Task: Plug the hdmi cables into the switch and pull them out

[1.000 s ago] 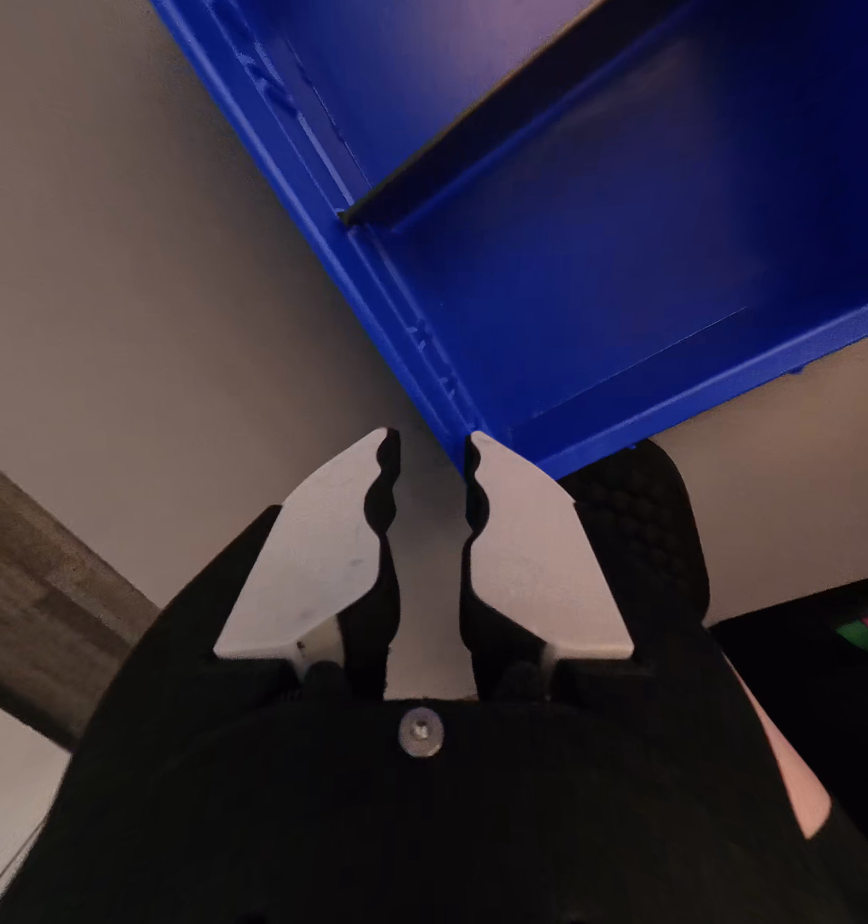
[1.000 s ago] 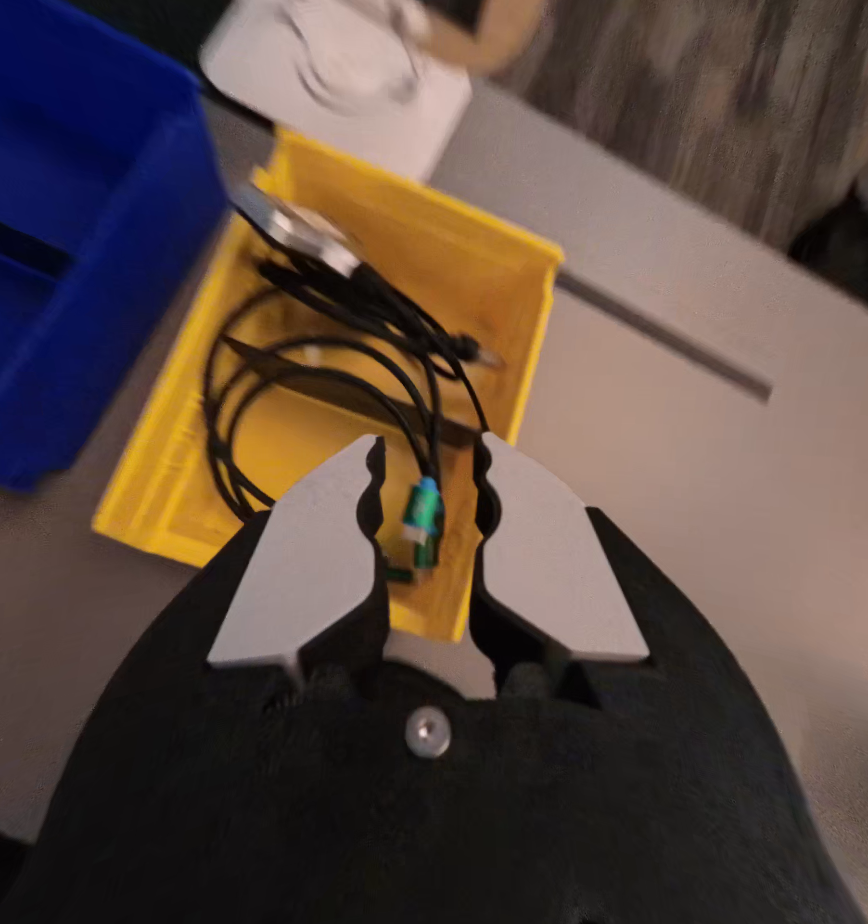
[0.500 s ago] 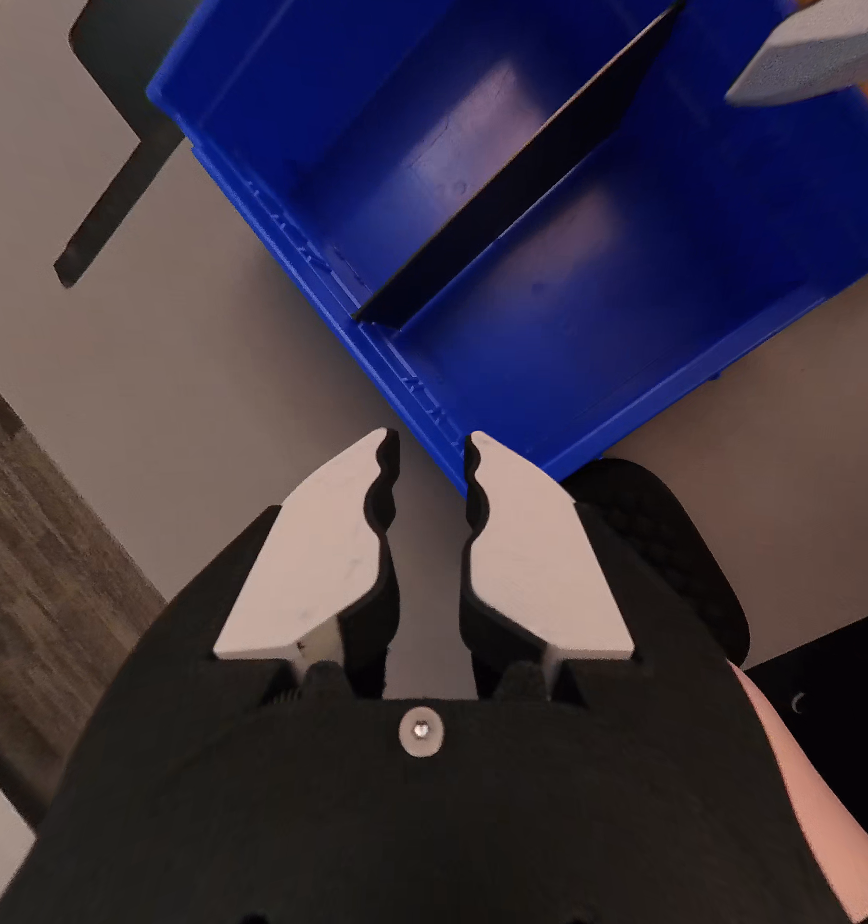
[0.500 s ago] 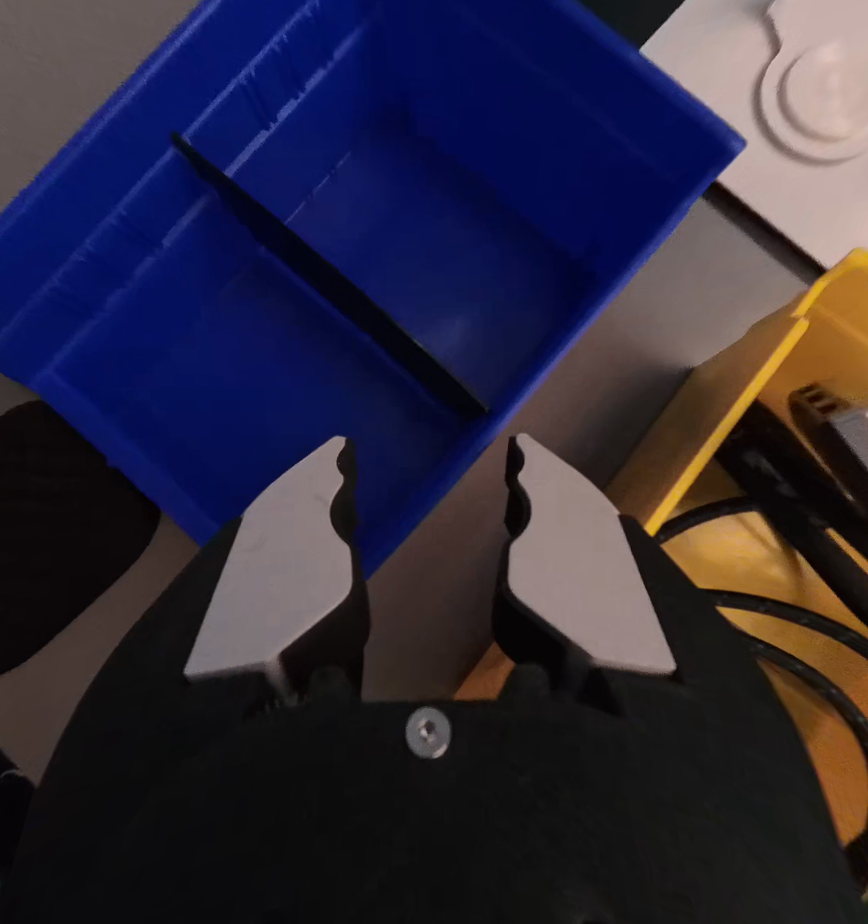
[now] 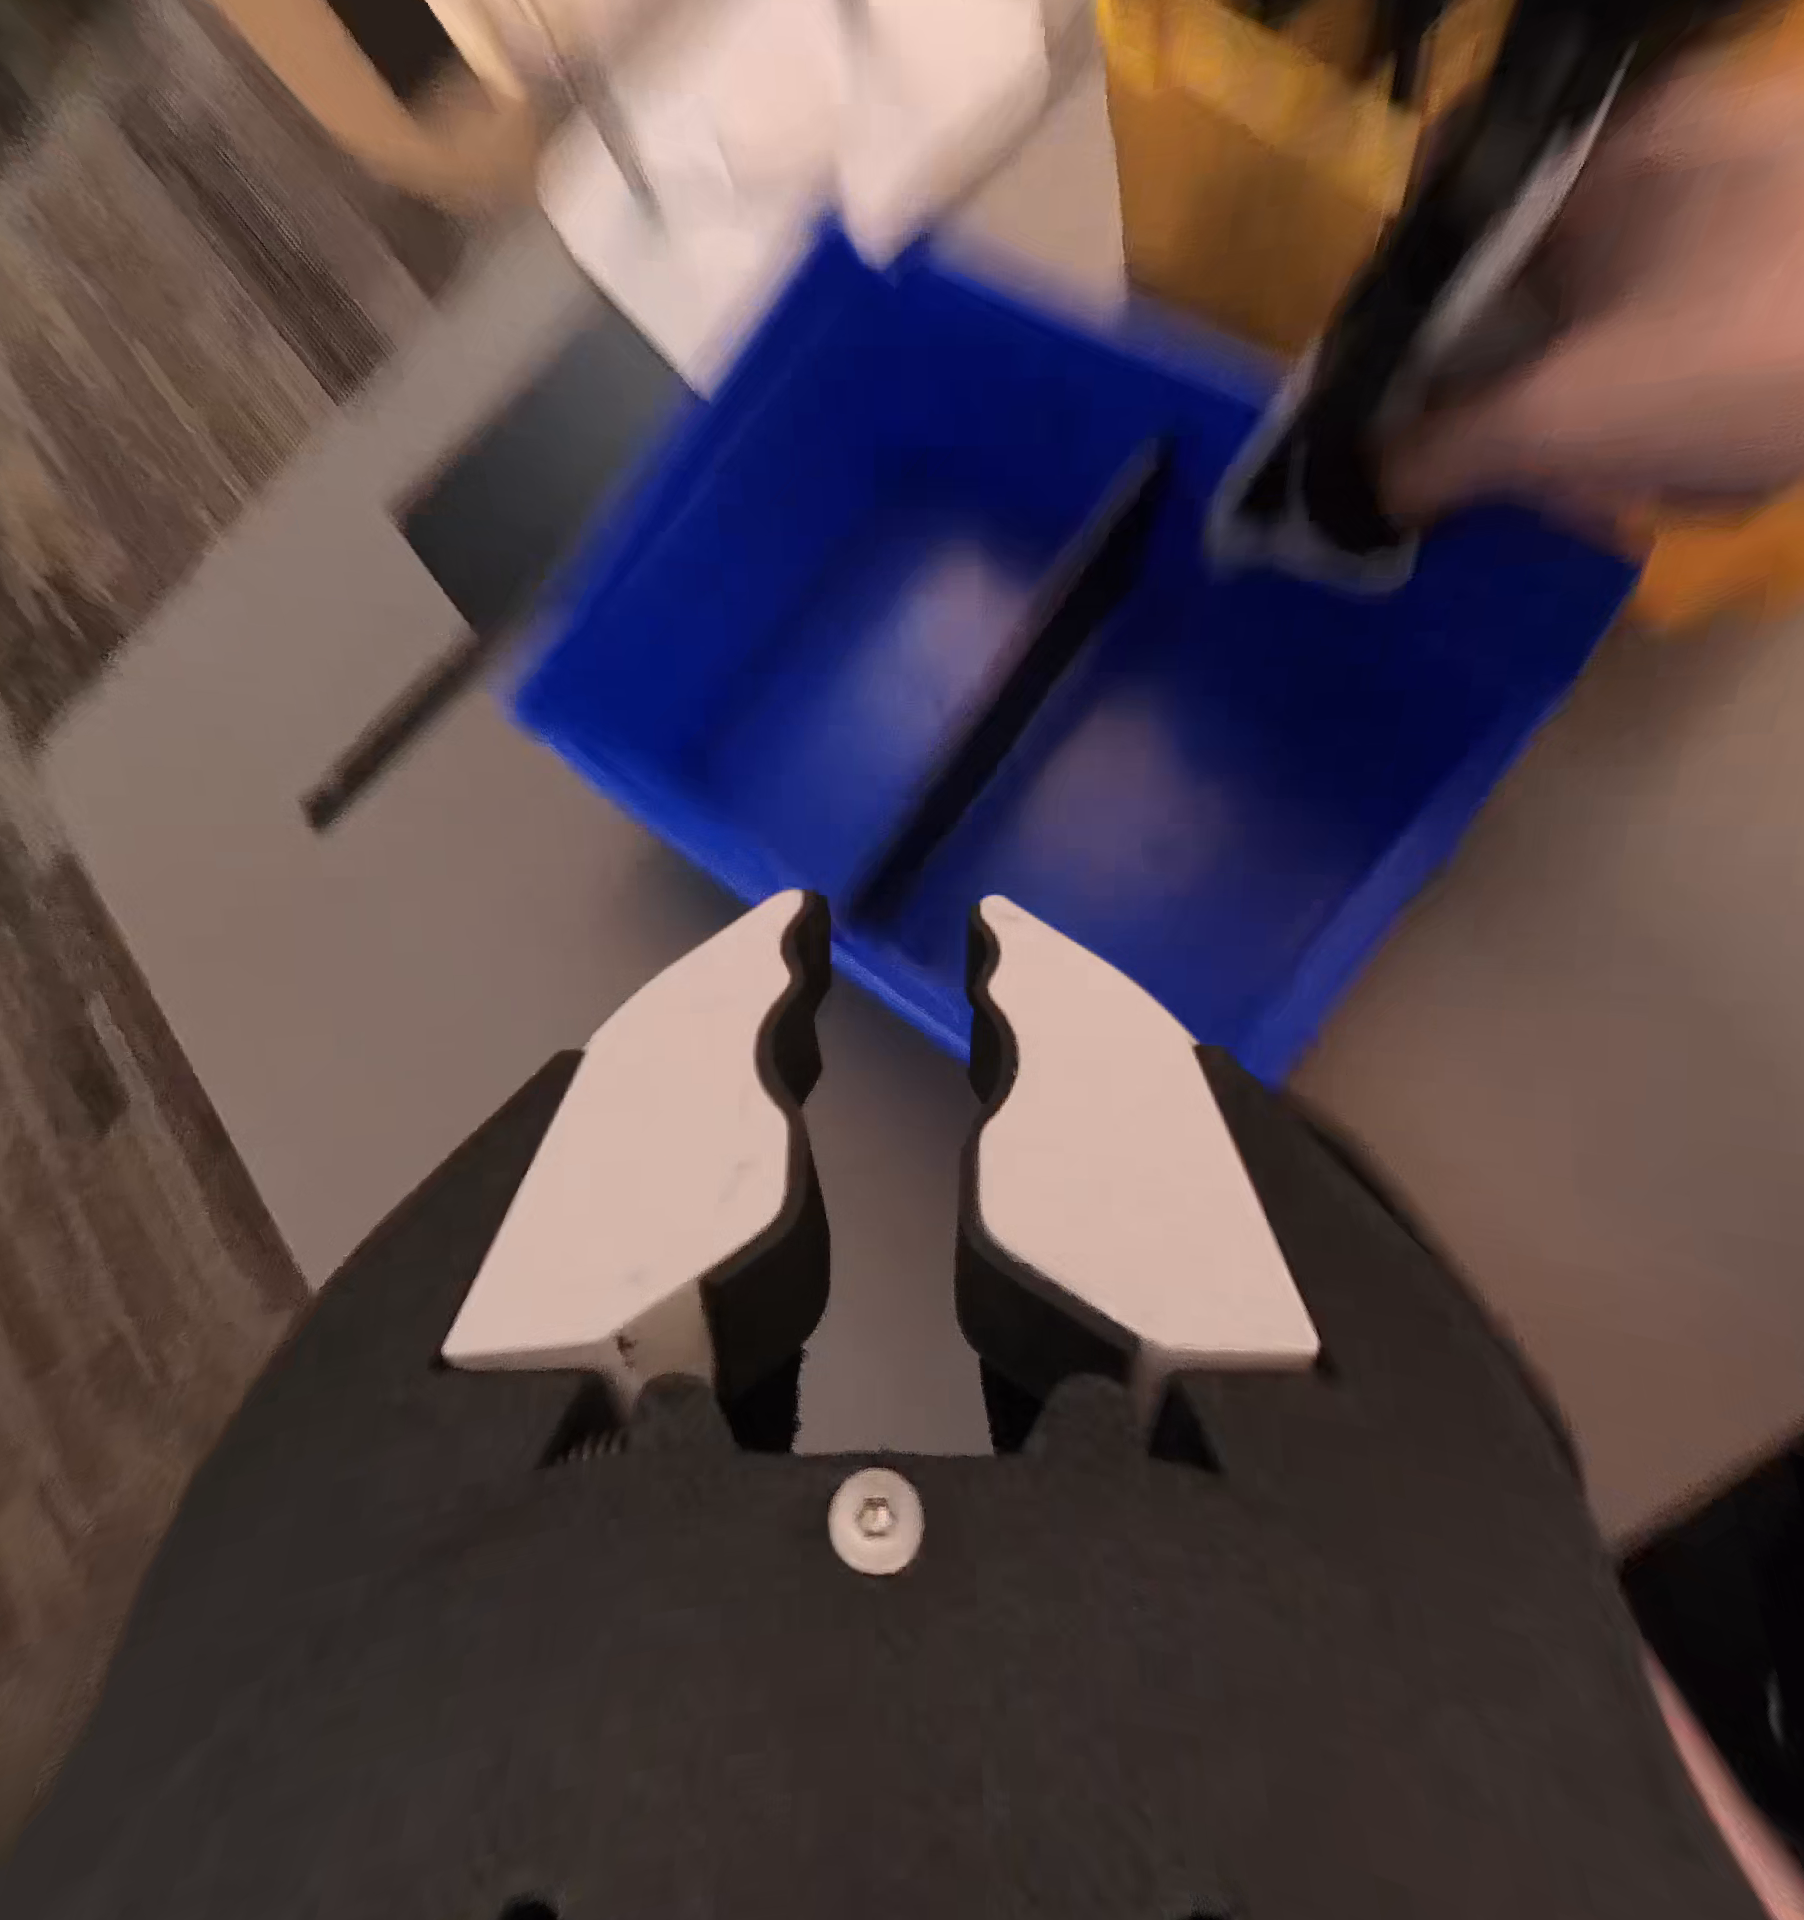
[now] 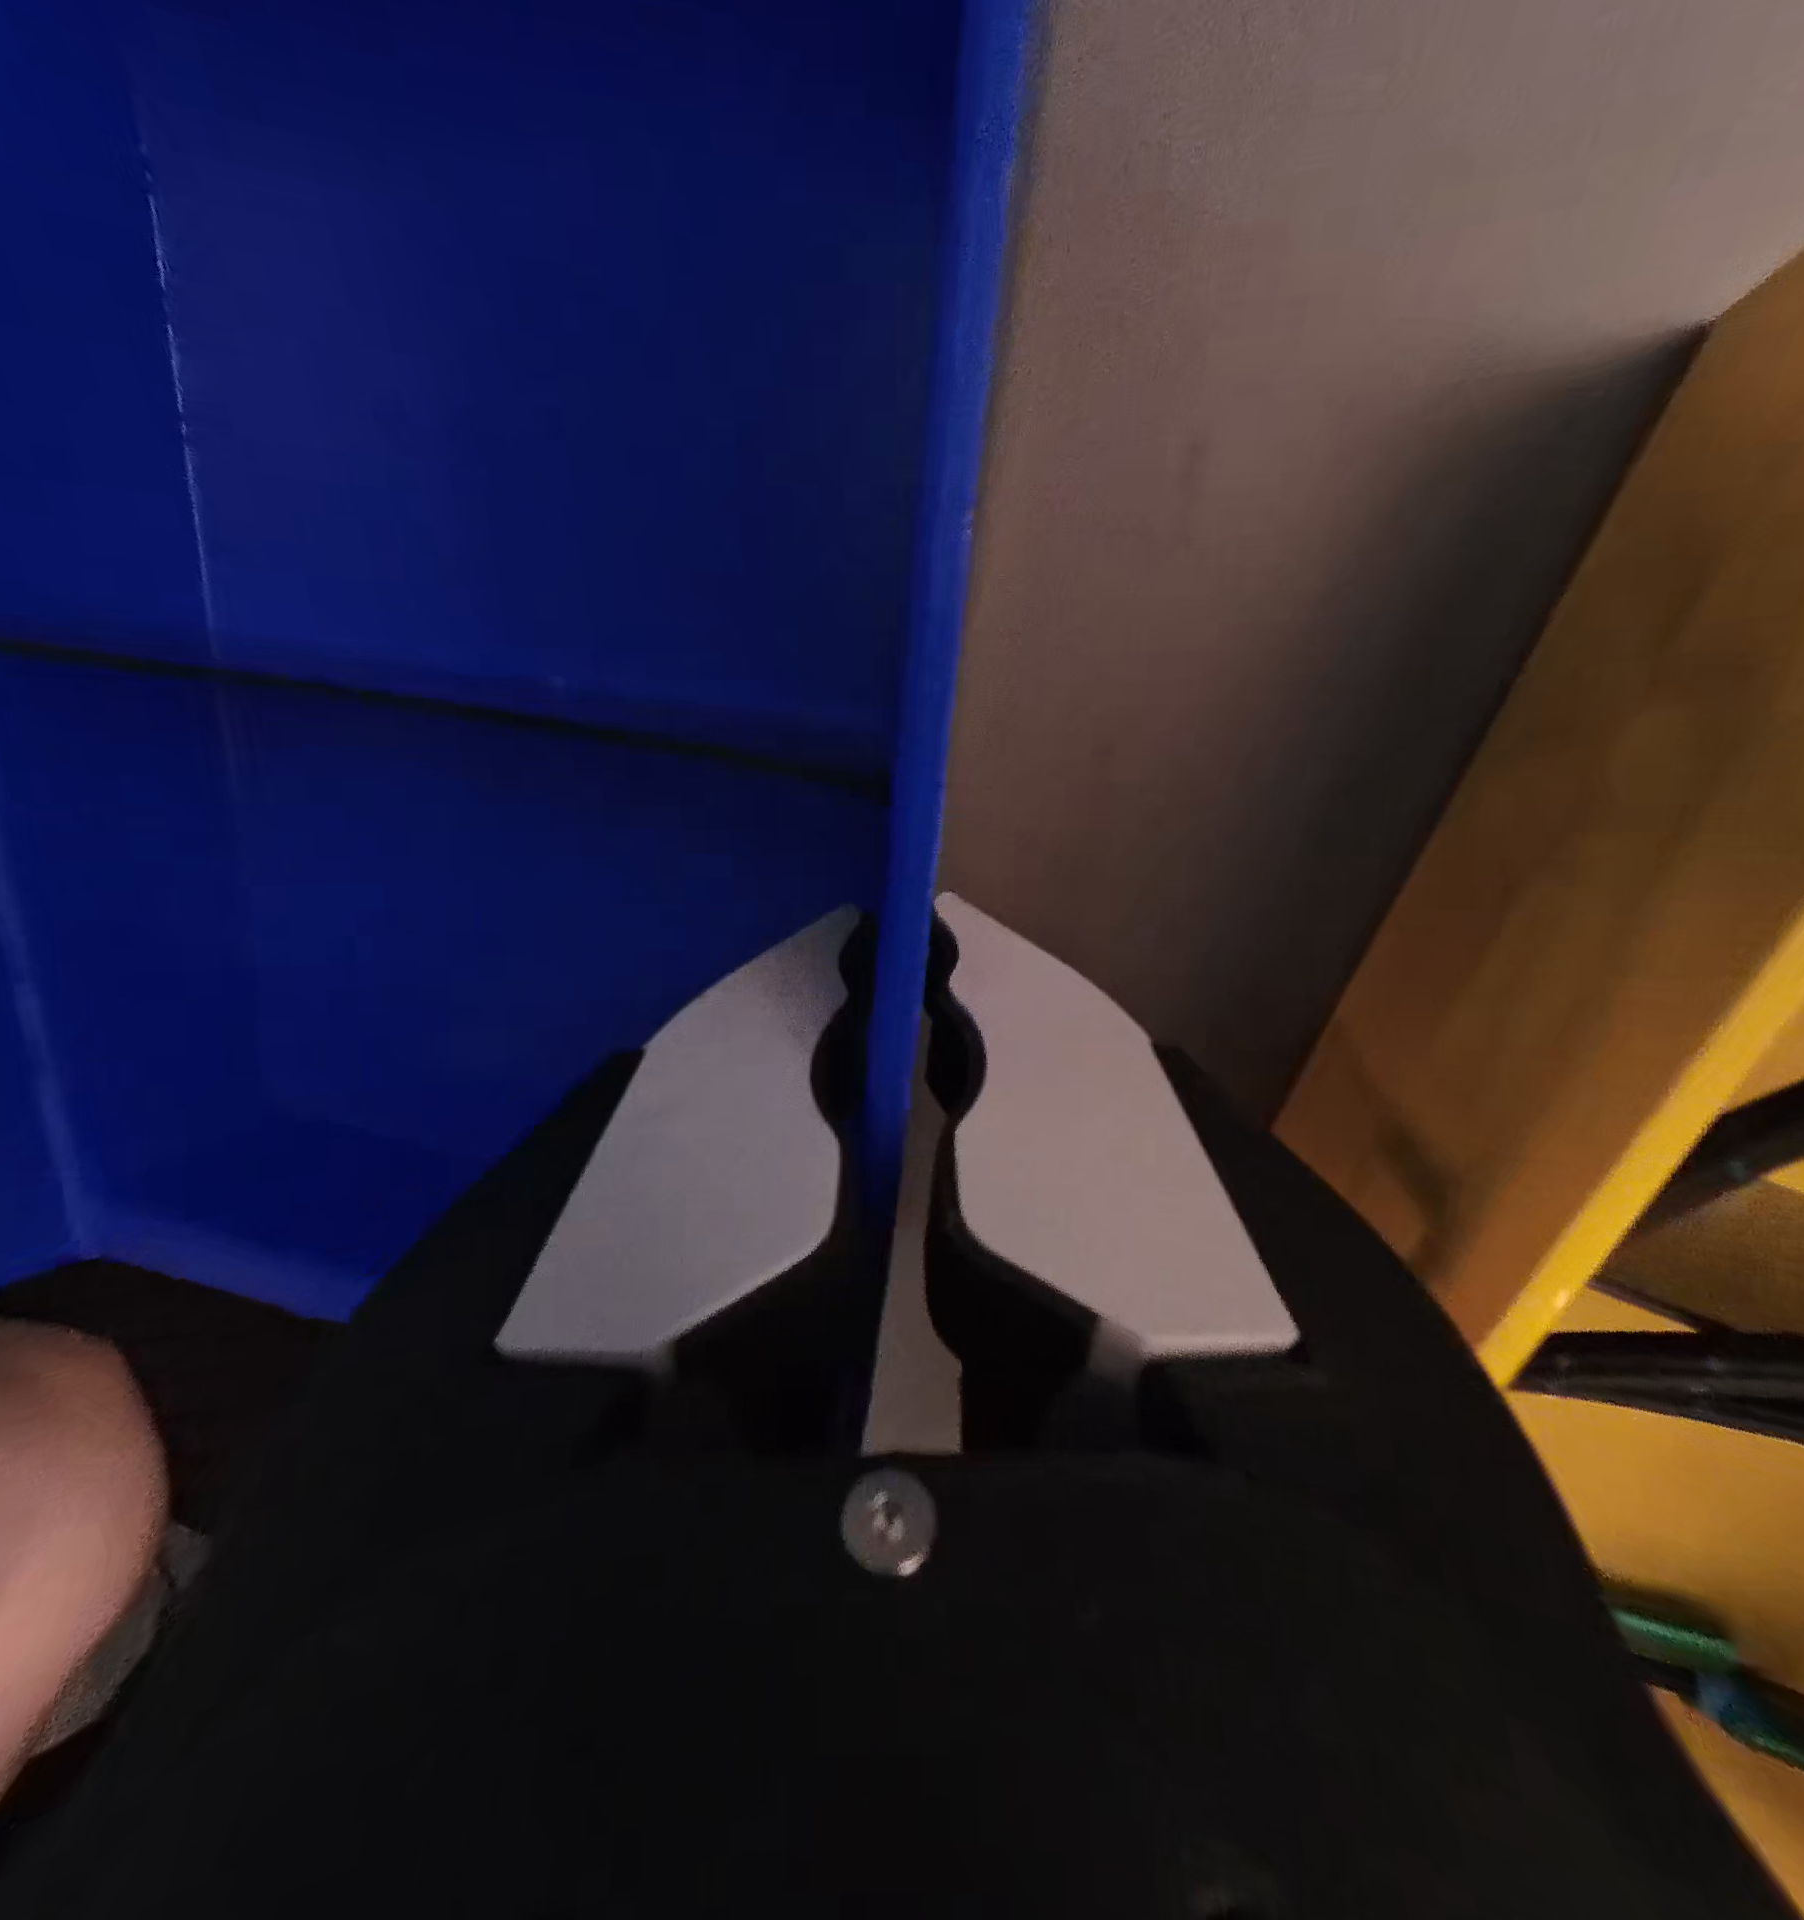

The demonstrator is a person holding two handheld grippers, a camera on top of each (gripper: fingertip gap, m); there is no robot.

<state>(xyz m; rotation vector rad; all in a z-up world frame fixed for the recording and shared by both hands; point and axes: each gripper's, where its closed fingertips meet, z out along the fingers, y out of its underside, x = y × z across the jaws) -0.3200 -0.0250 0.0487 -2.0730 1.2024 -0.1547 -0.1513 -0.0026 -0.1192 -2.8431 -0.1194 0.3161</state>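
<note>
Between the right gripper's jaws stands the thin side wall of the blue bin, clamped edge-on so that one finger lies inside the bin and the other outside it over the grey worktop. Just beside the bin on that side sits a yellow bin, a strip of worktop showing between the two; black hdmi cables lie in it, one with a green end near the picture's lower edge. A switch cannot be made out in either view. A person's bare finger shows at the lower left of the right wrist view. From the left wrist view, which is heavily blurred, the left gripper hangs above the worktop with its jaws parted and nothing between them, their tips over the near rim of the blue bin. A black divider splits that bin into two compartments. At the bin's far right edge the right gripper appears as a dark blurred shape held by a hand. Beyond the bin are a white object, too blurred to identify, and the yellow bin; wood-grain flooring runs along the left.
</note>
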